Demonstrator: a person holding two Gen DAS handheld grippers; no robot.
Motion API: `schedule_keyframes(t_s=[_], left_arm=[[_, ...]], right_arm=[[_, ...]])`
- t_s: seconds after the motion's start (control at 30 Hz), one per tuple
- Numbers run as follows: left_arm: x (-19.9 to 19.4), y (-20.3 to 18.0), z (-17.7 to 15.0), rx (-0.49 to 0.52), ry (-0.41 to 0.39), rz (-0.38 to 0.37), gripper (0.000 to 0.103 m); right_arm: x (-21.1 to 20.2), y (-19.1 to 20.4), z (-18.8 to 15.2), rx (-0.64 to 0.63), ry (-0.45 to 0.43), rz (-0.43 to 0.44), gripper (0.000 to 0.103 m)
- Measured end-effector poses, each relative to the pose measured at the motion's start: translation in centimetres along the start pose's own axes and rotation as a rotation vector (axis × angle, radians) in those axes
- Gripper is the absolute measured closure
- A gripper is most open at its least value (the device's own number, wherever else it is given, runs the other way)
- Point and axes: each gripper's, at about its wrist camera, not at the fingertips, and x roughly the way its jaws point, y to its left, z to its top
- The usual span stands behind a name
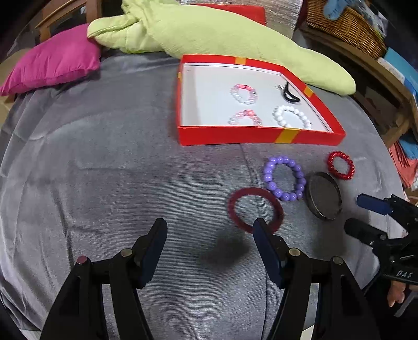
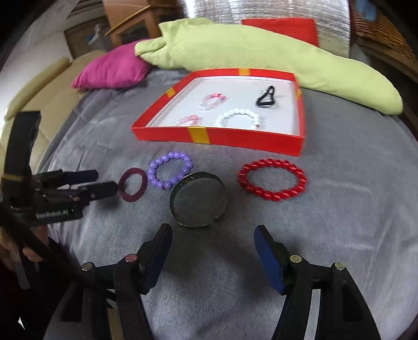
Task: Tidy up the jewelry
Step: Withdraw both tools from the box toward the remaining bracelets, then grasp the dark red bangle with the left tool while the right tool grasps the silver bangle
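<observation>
A red box point(image 1: 230, 136) point(image 2: 235, 140) holds two pink-and-white bead bracelets point(image 1: 243, 94), a white bead bracelet point(image 1: 292, 116) point(image 2: 239, 117) and a black hair tie point(image 1: 290, 94) point(image 2: 266, 98). On the grey cloth in front lie a dark red bangle point(image 1: 235, 206) point(image 2: 132, 184), a purple bead bracelet point(image 1: 284, 177) point(image 2: 169, 170), a dark round tin point(image 1: 324, 194) point(image 2: 198, 202) and a red bead bracelet point(image 1: 341, 165) point(image 2: 271, 179). My left gripper point(image 1: 210, 230) point(image 2: 102, 181) is open, its right finger over the bangle's near edge. My right gripper point(image 2: 213, 235) point(image 1: 360, 213) is open and empty just before the tin.
A green pillow point(image 1: 222, 34) point(image 2: 261, 52) and a magenta cushion point(image 1: 52, 60) point(image 2: 112, 69) lie behind the box. A wicker basket point(image 1: 347, 23) stands at the back right. The grey cloth point(image 1: 104, 170) covers the surface.
</observation>
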Motion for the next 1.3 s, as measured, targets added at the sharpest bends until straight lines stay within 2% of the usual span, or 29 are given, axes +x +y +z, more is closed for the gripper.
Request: schedule_keyframes(t_s=[0.13,0.37,0.43,0.47,0.67,0.9,1.3], left_arm=[[0.1,0.9,0.0,-0.035,0.014,-0.007,0.034],[-0.1,1.3,0.0,-0.04,0.016,-0.019,0.034],[-0.2,1.6,0.0,-0.047,0.015,-0.021,0.034],[-0.1,1.6,0.1,-0.049,0.015,-0.021,0.034],[-0.1,1.0,0.0,-0.026,0.018,-0.062,0.034],[0.5,-1.6,0.0,0.058,0.027,-0.094,0.034],[1.4,-2.8,0.5,0.093,-0.002,-0.119,0.034]], right_arm=[[1.4,0.7,0.8,-0.045,0.024,0.012,0.027],[3.7,1.8,2.3,-0.153,0.032,-0.037,0.024],[4.0,1.9,2.6,-0.171,0.019,-0.048,0.027],[4.1,1.9,2.6,-0.179,0.01,-0.058,0.038],[3.4,1.7,2.4,-0.184,0.003,-0.067,0.039],[1.5,0.3,2.7,-0.092,-0.036,-0.029,0.039],[-1.6,-3.1,3.6,0.09,-0.147,-0.021,0.039]])
